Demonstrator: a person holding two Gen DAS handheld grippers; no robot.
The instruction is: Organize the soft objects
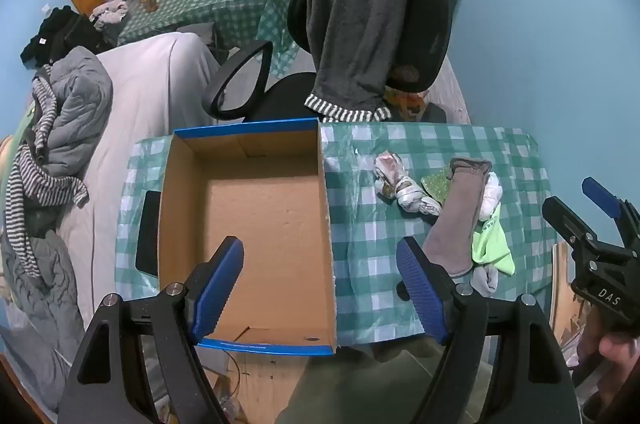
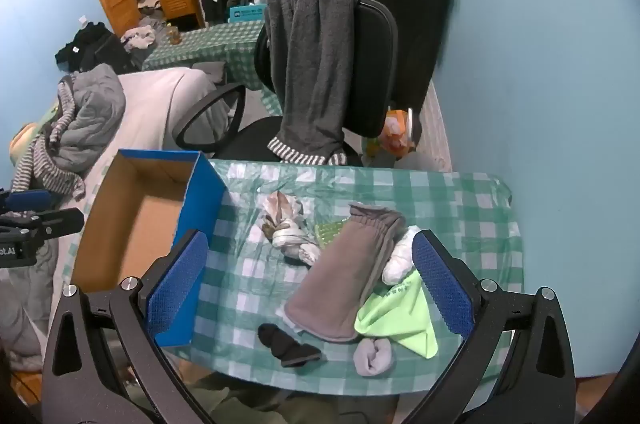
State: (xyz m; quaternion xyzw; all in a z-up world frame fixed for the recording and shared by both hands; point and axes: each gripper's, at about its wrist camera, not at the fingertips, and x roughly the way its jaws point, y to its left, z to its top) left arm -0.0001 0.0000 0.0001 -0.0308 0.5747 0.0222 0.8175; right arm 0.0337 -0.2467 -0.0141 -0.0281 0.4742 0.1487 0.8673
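Observation:
An empty cardboard box (image 1: 264, 208) with a blue outside stands on the left of the checked table (image 1: 360, 248); it also shows in the right wrist view (image 2: 136, 224). To its right lies a pile of soft things: a taupe sock (image 2: 348, 272), a lime green cloth (image 2: 396, 320), a white bundle (image 2: 400, 256), a patterned twisted cloth (image 2: 288, 228), a black sock (image 2: 288, 344) and a grey sock roll (image 2: 374, 356). My left gripper (image 1: 320, 288) is open and empty over the box's near right wall. My right gripper (image 2: 312, 284) is open and empty above the pile.
An office chair (image 2: 360, 64) draped with a grey garment (image 2: 312, 72) stands behind the table. A bed (image 1: 132, 96) with heaped clothes lies to the left. A dark flat object (image 1: 148, 232) lies left of the box. A blue wall (image 2: 540, 64) is on the right.

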